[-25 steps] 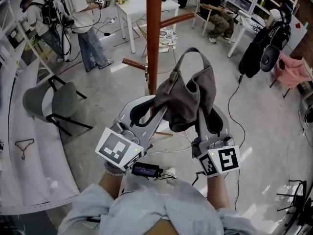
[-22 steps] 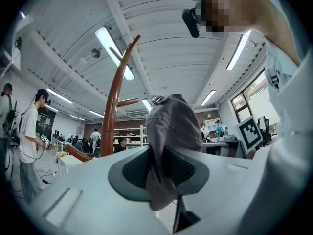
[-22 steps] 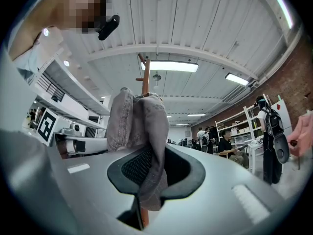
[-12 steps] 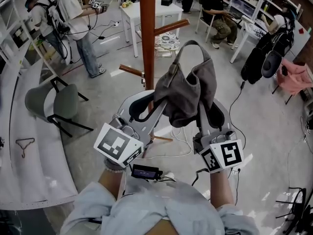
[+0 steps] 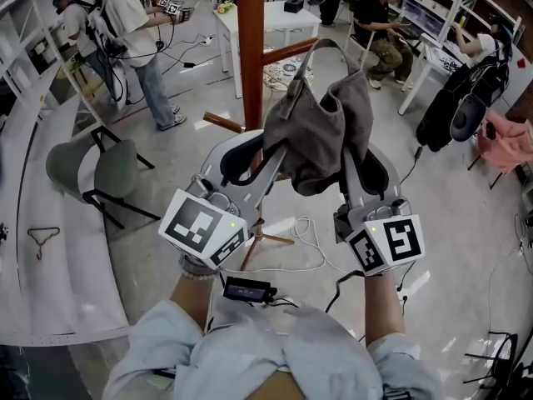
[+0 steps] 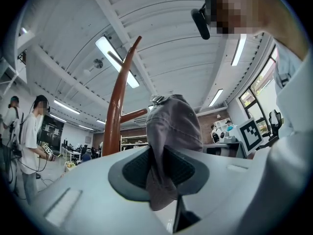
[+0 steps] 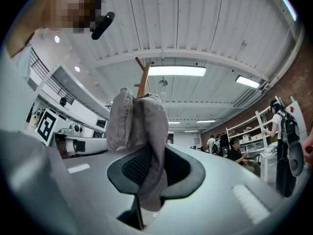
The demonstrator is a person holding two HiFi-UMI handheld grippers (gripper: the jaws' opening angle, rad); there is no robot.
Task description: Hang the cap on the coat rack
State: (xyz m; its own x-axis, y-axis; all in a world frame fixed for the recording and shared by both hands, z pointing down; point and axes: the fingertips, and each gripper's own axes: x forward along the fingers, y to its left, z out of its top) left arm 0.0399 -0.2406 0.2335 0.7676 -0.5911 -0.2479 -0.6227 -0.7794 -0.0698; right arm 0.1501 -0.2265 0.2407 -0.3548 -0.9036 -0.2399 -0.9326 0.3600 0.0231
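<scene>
**A:** Where is the cap?

**B:** From the left: your left gripper (image 5: 252, 158) has its fingers clenched on the cap's left edge. The grey cap (image 5: 321, 132) stretches across, held up in the air. Your right gripper (image 5: 365, 163) pinches the right edge.

**A:** And the coat rack?

**B:** Its brown pole (image 5: 250, 48) stands beyond the cap, nearer your left gripper. A peg (image 5: 287, 51) juts rightward behind the cap's strap loop (image 5: 321, 52). You probably need to lift that loop forward over the peg.

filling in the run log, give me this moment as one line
left claw: shut on cap | right claw: shut on cap | cap: held up near coat rack, not yet hung
</scene>
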